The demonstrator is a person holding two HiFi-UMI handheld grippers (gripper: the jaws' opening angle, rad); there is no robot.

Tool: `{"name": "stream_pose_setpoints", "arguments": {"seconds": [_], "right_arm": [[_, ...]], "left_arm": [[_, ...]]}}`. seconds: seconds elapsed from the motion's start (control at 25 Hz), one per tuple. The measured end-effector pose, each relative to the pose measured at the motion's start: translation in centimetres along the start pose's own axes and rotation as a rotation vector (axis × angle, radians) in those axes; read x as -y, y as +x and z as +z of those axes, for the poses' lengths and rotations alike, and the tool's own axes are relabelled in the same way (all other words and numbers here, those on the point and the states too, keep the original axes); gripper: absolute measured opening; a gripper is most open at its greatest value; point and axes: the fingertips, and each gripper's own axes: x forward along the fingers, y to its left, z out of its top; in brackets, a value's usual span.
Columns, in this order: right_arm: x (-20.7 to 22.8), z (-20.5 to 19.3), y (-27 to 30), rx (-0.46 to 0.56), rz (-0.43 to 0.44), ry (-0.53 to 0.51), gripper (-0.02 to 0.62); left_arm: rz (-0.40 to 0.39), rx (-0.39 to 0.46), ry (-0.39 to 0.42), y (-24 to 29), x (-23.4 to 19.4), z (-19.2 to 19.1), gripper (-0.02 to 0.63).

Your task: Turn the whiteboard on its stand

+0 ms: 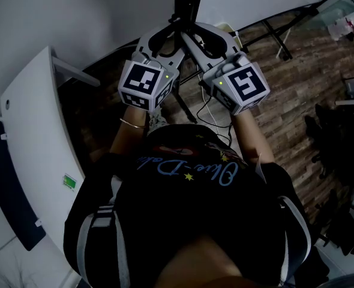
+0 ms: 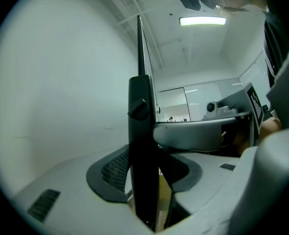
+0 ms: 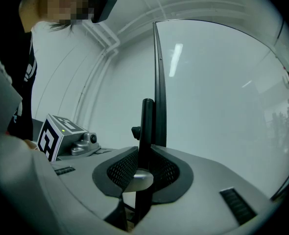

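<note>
The whiteboard (image 3: 218, 97) stands edge-on ahead of the person, its white face running off to one side behind the black stand pole (image 2: 142, 131). The left tongs (image 2: 144, 180) and right tongs (image 3: 143, 173) meet from either side and each looks clamped on that pole, below a small knob (image 2: 137, 109). Gripping the pole rather than the thin board edge likely gives a firm twisting hold, and two grips should keep it from tipping.

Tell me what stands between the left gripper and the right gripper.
The stand's black post. The head view shows it between the left gripper and the right gripper, and each gripper view shows it between its fingers.
</note>
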Motion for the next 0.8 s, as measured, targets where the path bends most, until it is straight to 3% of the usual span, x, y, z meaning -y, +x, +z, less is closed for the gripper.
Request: {"name": "stream_pose_setpoints", "arguments": {"seconds": [0.8], "right_arm": [[0.6, 0.2, -2.1, 0.017, -0.015, 0.002, 0.077]], "left_arm": [[-0.007, -0.001, 0.001, 0.4, 2.1, 0.0, 0.193]]}}
